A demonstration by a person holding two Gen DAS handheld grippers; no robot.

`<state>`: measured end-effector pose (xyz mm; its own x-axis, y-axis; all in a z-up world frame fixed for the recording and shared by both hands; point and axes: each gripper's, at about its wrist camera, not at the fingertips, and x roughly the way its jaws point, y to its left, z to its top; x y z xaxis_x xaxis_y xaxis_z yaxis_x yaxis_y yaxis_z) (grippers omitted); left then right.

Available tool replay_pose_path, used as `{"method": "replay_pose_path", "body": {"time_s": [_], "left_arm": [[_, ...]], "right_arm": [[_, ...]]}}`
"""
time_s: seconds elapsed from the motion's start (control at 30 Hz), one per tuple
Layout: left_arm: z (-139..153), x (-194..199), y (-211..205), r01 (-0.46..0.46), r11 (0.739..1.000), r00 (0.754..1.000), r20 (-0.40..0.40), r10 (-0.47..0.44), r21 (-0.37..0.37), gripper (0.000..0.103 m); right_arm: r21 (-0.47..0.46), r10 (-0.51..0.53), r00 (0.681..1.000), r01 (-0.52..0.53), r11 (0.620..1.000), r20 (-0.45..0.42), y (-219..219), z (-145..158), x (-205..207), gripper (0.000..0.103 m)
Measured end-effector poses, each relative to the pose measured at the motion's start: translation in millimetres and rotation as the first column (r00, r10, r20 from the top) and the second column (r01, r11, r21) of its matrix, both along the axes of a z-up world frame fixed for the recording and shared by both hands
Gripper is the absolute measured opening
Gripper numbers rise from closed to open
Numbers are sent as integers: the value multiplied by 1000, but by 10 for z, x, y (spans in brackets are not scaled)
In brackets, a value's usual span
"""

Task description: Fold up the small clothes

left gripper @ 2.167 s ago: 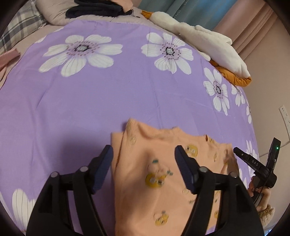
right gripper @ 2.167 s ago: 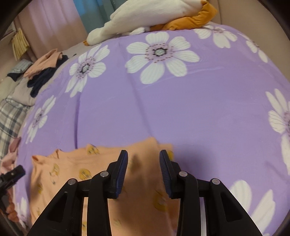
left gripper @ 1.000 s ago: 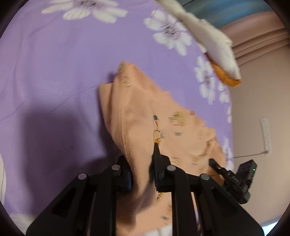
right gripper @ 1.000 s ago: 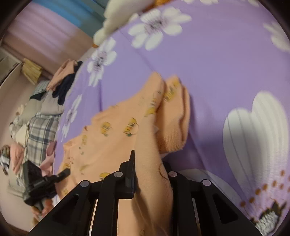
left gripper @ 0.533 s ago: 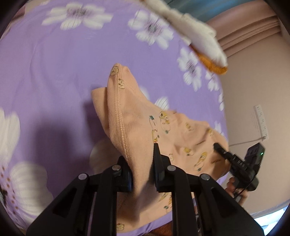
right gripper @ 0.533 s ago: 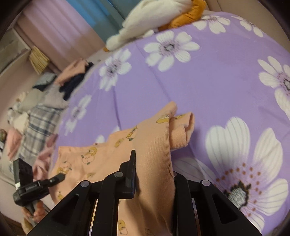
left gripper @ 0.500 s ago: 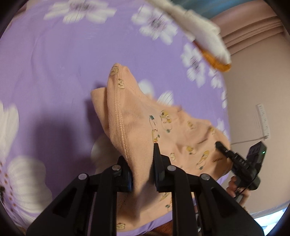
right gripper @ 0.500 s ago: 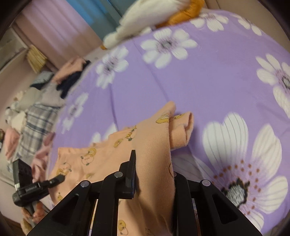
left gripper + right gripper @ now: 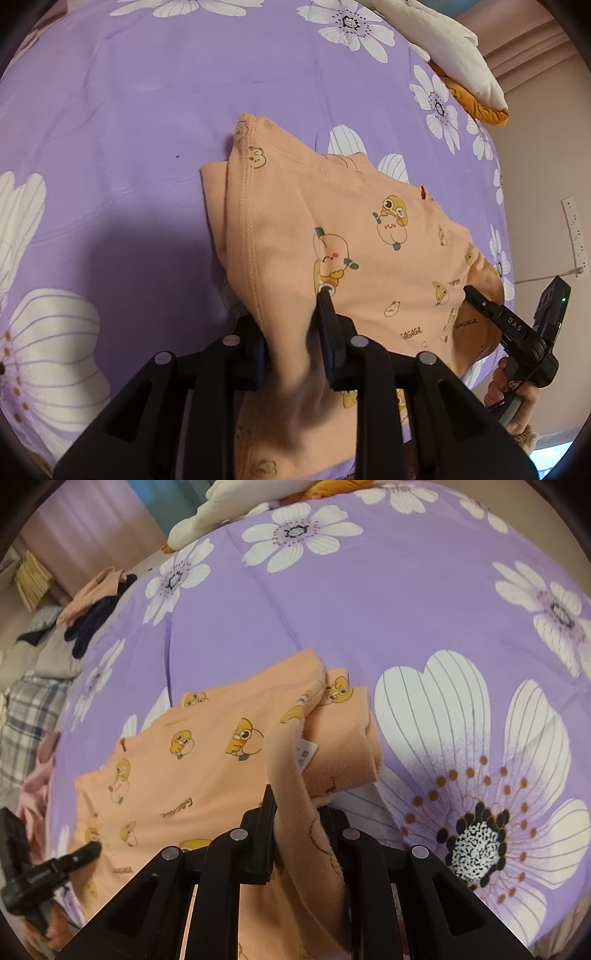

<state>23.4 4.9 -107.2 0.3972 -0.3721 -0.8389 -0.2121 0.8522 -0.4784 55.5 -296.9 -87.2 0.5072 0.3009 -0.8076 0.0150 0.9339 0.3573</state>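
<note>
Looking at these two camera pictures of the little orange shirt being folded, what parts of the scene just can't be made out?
- Left wrist view: the near end of the orange shirt is hidden behind the left gripper and cut off by the bottom edge.
- Right wrist view: the print on the white label is too small to read.
- Right wrist view: the clothes pile at far left is too small and warped to sort out.
- Right wrist view: the right gripper covers the cloth it pinches.
</note>
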Motion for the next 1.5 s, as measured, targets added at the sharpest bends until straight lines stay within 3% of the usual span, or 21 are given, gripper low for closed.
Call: {"method": "replay_pose_path", "body": {"time_s": [0.53,0.67,0.83,1.2,1.5], "left_arm": [[408,-326,246,-52,997,993,106,46,56,28],[449,-387,273,-60,996,992,119,51,70,39],[493,-468,327,-66,995,989,139,55,75,40],[501,-597,413,-85,994,986,147,74,70,43],[487,-688,471,-90,993,986,145,78,79,44]], "right_arm": [[-170,22,996,-7,985,89,246,333,-47,17],[-184,44,991,-21,983,124,331,470,-93,17],[-217,79,984,-43,975,159,481,621,-128,17],[-284,200,957,-137,949,208,992,834,-225,18],[-322,330,925,-260,910,186,1477,799,-301,18]]}}
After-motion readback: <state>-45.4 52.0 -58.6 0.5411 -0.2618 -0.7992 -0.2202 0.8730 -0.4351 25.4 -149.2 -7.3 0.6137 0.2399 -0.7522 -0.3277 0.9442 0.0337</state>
